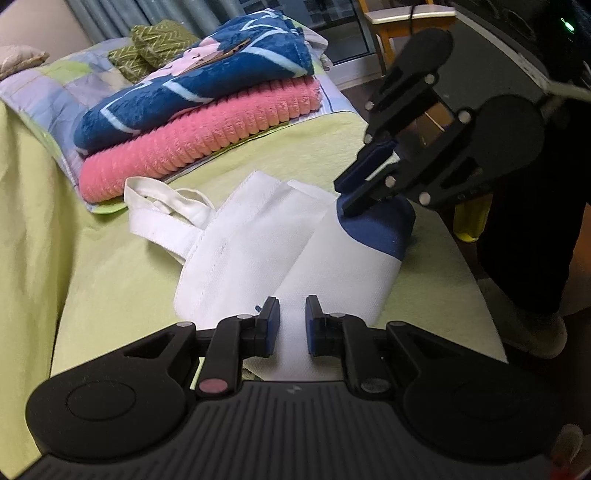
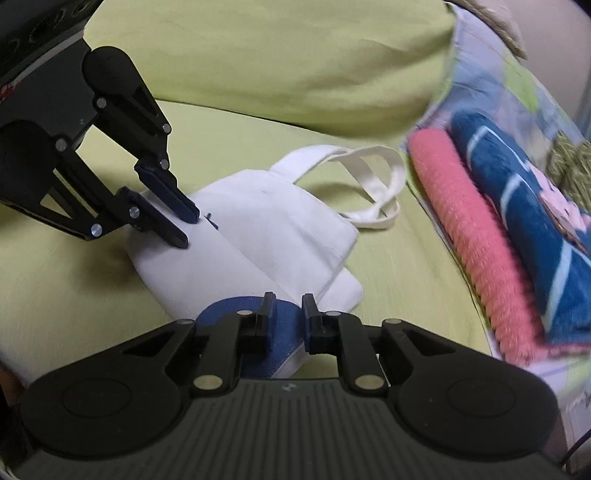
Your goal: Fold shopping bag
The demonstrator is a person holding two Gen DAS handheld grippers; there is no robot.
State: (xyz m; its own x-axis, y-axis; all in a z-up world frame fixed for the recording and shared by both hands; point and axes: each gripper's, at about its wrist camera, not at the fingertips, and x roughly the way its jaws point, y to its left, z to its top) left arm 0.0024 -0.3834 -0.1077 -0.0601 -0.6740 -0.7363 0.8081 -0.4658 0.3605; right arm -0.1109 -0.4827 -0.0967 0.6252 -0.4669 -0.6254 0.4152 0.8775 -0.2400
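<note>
A white cloth shopping bag point(image 1: 258, 251) lies folded lengthwise on the yellow-green bed cover, with a blue patch point(image 1: 384, 229) at one end and two looped handles point(image 1: 162, 206) at the other. My left gripper point(image 1: 291, 317) is open just above the bag's near white end, with nothing pinched. In the right wrist view the bag point(image 2: 266, 229) stretches away from my right gripper point(image 2: 288, 312), which is open over the blue patch point(image 2: 284, 325). The left gripper point(image 2: 186, 229) shows there with its tips at the bag's far end, and the handles point(image 2: 380, 177) lie to the right.
A pink ribbed blanket point(image 1: 192, 147) with a blue patterned one point(image 1: 207, 77) on top is stacked on a pastel patchwork pillow point(image 1: 48, 96) beside the handles. A wooden chair point(image 1: 399, 22) stands beyond the bed. A person's dark clothing point(image 1: 535, 221) is at the bed's edge.
</note>
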